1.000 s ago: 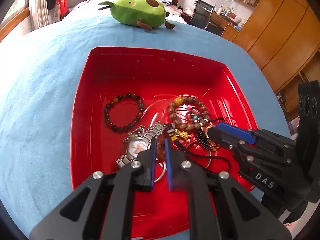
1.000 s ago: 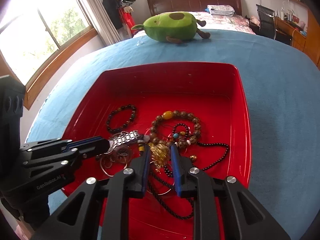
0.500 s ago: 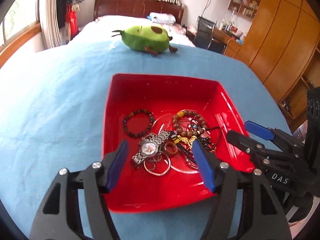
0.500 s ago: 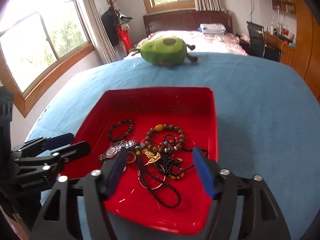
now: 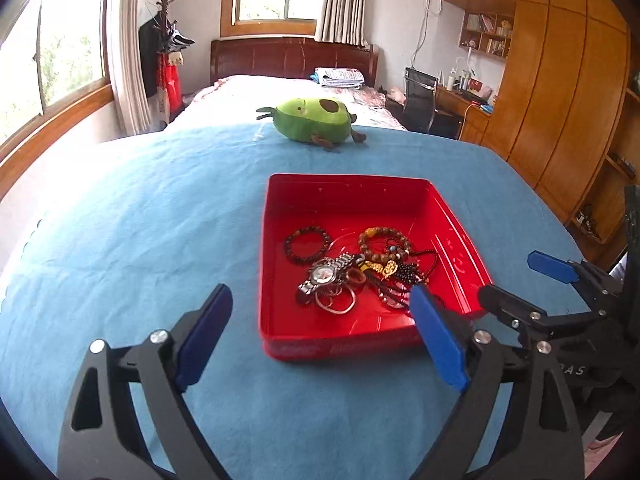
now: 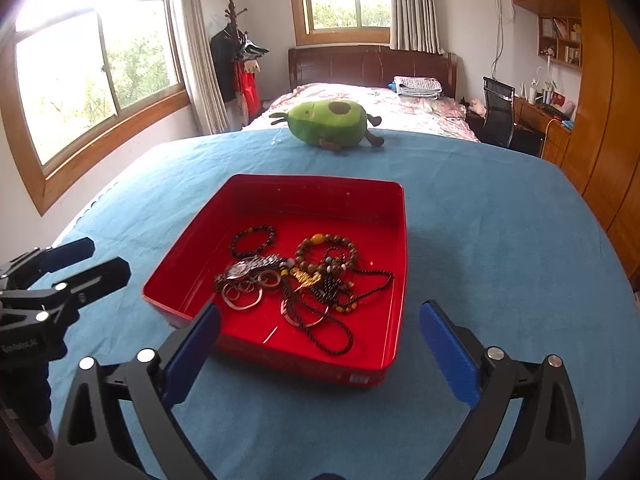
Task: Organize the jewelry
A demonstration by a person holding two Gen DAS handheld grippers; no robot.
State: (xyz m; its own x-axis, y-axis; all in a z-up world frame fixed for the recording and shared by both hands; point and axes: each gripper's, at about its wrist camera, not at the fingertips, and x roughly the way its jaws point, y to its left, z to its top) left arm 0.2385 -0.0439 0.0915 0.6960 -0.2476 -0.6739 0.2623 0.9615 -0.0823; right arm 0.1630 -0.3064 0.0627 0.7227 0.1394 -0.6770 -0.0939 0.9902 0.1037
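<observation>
- Red tray [image 6: 400, 240]: on the blue cloth [image 6: 480, 208], holds all the jewelry in its near half.
- Watch [image 6: 246, 268]: metal, likely heaviest and slippery; best taken across the band.
- Dark bead bracelet [image 6: 253, 240]: lies apart, light, stiff loop; easiest pick.
- Brown bead bracelet [image 6: 326, 246], black cord necklace [image 6: 320, 320], rings [image 6: 240, 296]: tangled, limp, likely to drag neighbours.
- Left gripper [image 5: 320, 332]: spread wide, empty, before the tray.
- Right gripper [image 6: 320, 352]: spread wide, empty.

Blue cloth [image 5: 140, 240] is lying bare on all 4 sides of the tray [image 5: 340, 346]. The plush [image 5: 312, 120] is sitting well behind it. Jewelry [image 5: 360, 272] is crowding the tray's near half.
</observation>
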